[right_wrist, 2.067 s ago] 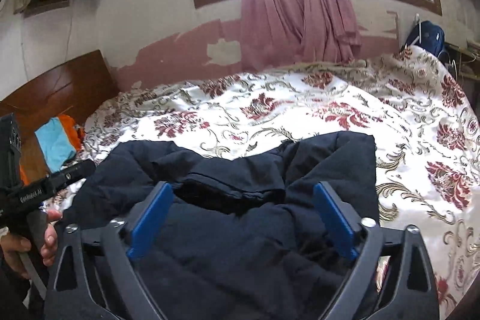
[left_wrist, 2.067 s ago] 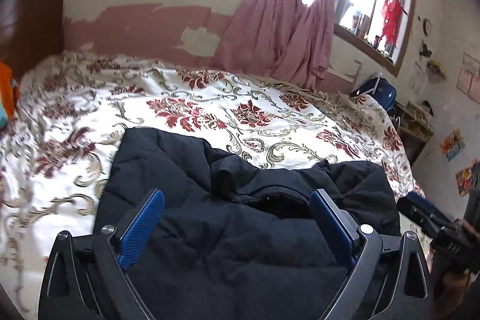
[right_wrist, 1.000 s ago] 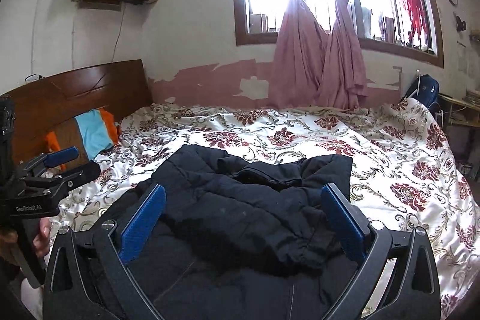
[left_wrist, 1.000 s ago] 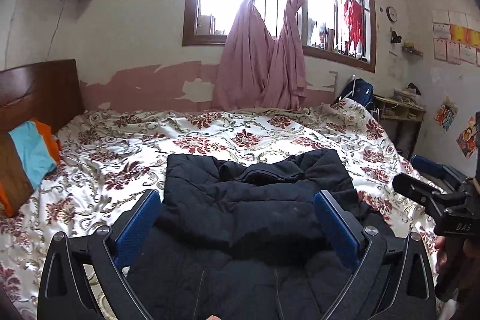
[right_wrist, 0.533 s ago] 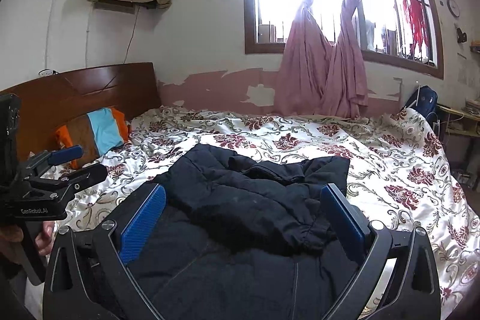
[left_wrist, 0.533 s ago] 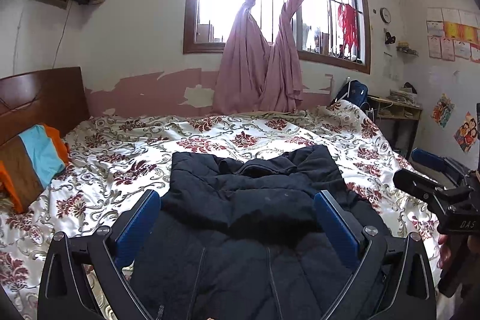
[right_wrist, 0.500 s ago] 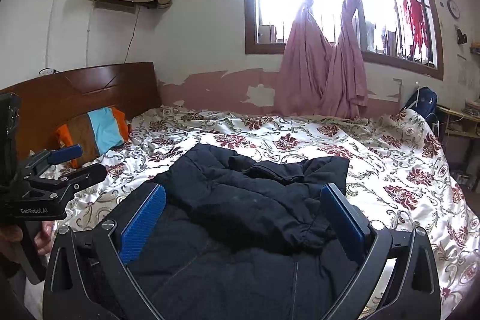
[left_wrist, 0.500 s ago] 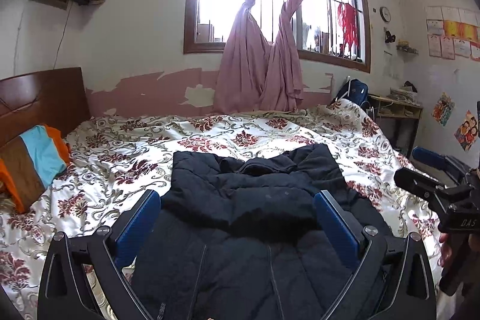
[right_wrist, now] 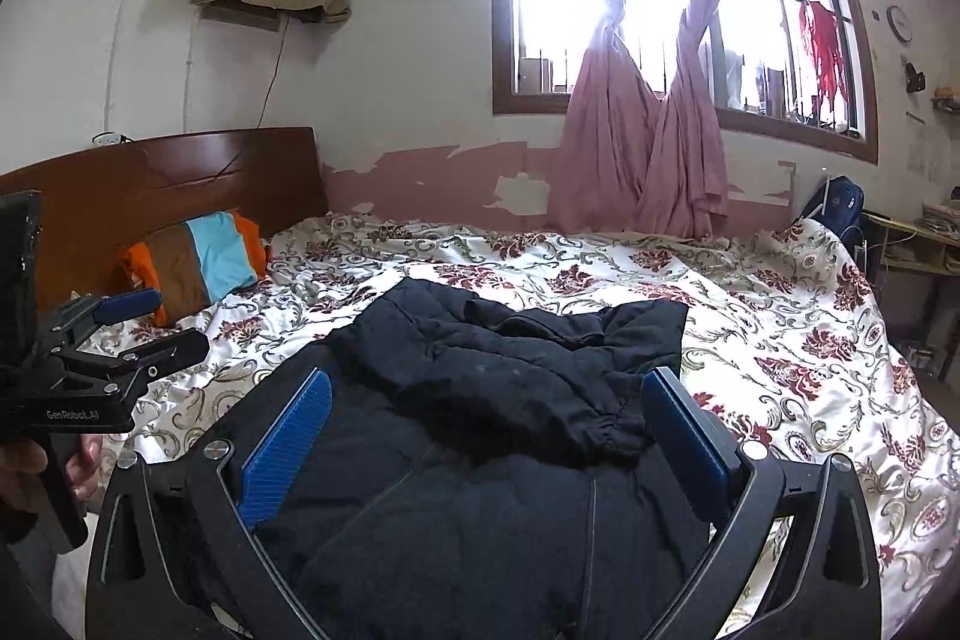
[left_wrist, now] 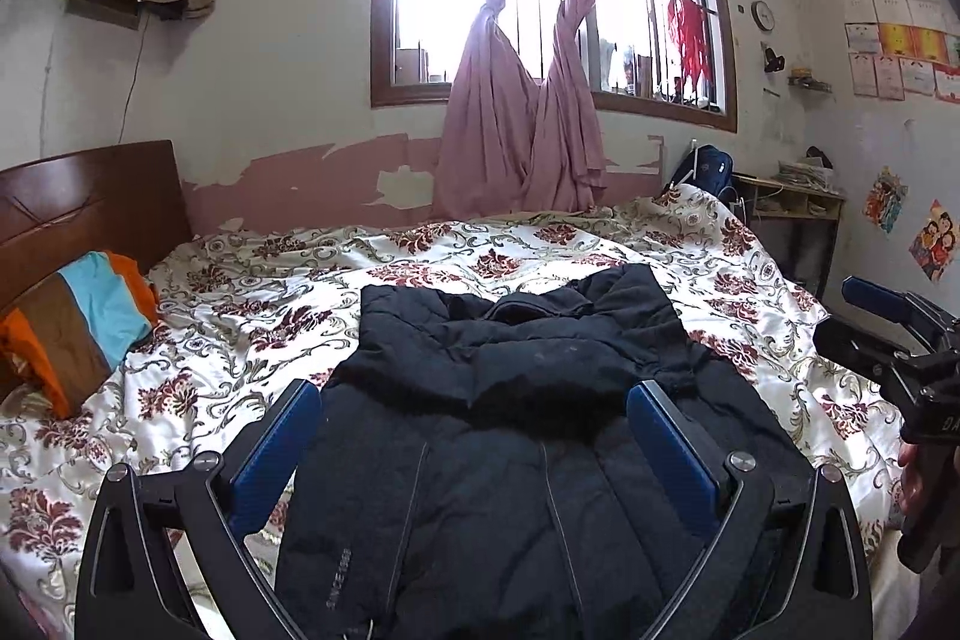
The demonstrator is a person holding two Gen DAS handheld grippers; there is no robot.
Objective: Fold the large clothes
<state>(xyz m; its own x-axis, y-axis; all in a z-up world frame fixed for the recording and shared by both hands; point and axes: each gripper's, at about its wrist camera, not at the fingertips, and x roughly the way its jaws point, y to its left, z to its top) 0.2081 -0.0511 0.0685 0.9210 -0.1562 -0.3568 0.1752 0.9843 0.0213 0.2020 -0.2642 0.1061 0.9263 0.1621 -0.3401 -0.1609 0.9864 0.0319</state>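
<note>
Both hand-held grippers, left (left_wrist: 468, 451) and right (right_wrist: 486, 436), are hovering released above the black padded jacket (left_wrist: 516, 400) on the bed (left_wrist: 240, 316); sleeves folded, next likely gripping the hem.

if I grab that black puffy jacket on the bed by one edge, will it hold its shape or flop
The black jacket would likely flop: it is quilted and already lies in soft folds. Its padding suggests bulk rather than weight. The glossy bedspread may let it slide.
</note>
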